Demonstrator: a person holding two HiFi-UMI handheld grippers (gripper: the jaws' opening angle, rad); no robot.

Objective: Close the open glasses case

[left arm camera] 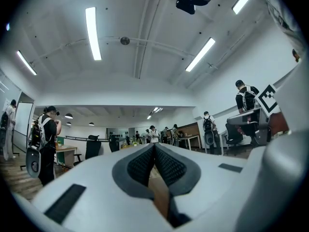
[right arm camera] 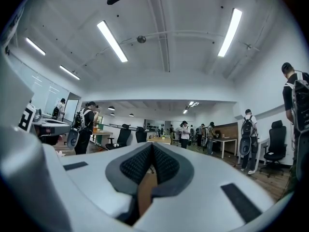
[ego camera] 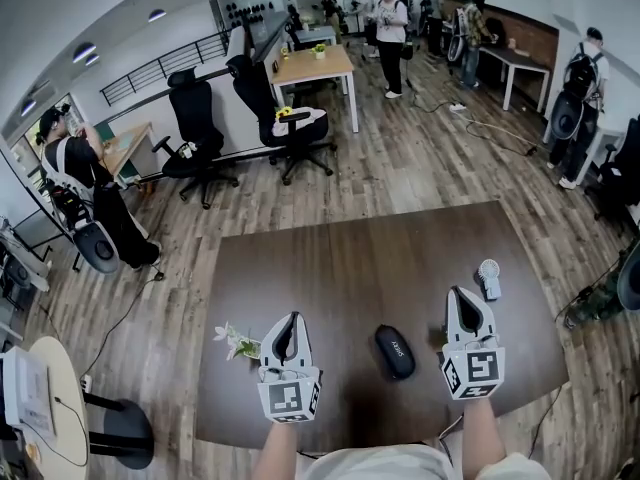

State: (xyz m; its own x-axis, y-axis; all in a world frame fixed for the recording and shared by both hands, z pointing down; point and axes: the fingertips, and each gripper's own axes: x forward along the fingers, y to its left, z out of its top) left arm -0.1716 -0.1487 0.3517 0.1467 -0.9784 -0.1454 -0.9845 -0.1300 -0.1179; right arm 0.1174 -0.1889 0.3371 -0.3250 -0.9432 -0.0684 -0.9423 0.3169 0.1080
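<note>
A black glasses case (ego camera: pixel 394 352) lies closed on the dark brown table (ego camera: pixel 370 258), between my two grippers and touching neither. My left gripper (ego camera: pixel 289 326) hovers to its left, jaws shut with nothing between them. To the right of the case my right gripper (ego camera: pixel 466 303) is also shut and empty. In the left gripper view the gripper (left arm camera: pixel 154 148) shows its dark pads (left arm camera: pixel 143 166) pressed together. The right gripper view shows the right gripper (right arm camera: pixel 152 149) the same way, pads (right arm camera: pixel 164 164) meeting. The case is hidden in both gripper views.
A small white fan-like gadget (ego camera: pixel 488 278) sits on the table beyond my right gripper. A sprig of white flowers (ego camera: pixel 236 342) lies left of my left gripper. Office chairs (ego camera: pixel 195 128), desks and several people stand on the wooden floor beyond the table.
</note>
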